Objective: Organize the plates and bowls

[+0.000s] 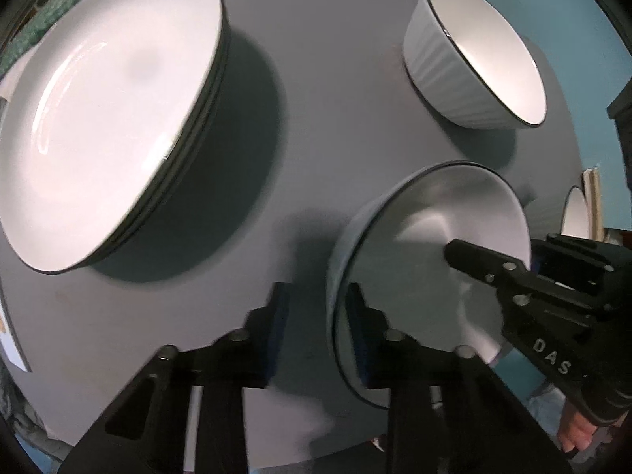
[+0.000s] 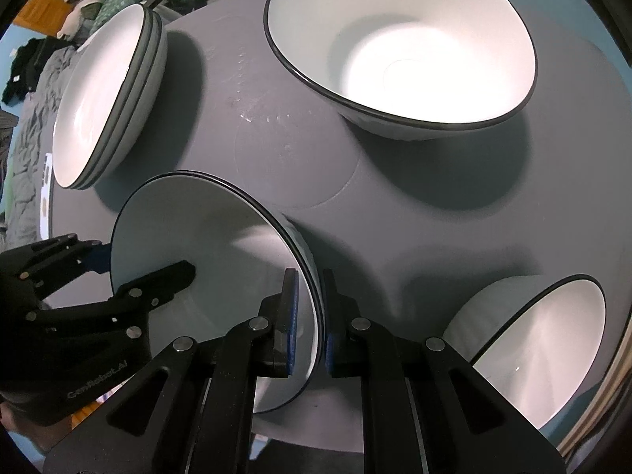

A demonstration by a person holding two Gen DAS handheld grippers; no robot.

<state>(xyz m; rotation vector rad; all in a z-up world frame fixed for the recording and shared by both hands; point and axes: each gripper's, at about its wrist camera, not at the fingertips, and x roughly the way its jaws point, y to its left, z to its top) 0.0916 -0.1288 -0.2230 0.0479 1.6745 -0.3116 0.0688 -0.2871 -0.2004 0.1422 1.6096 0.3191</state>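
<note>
A white bowl with a dark rim [image 1: 418, 260] sits near the front of the grey round table [image 1: 316, 118]; in the right wrist view [image 2: 221, 260] it shows a double rim, as if two are nested. My left gripper [image 1: 318, 316] straddles its left rim, jaws apart. My right gripper [image 2: 308, 316] straddles its right rim with a small gap at the pads. A stack of white plates [image 1: 106, 118] stands at the left, also in the right wrist view [image 2: 106, 98]. A ribbed white bowl [image 1: 474, 55] stands at the back right.
In the right wrist view a large white bowl [image 2: 407, 47] stands at the back and another white bowl [image 2: 541, 347] sits at the front right table edge. A bed with grey bedding [image 2: 27, 110] lies beyond the table's left side.
</note>
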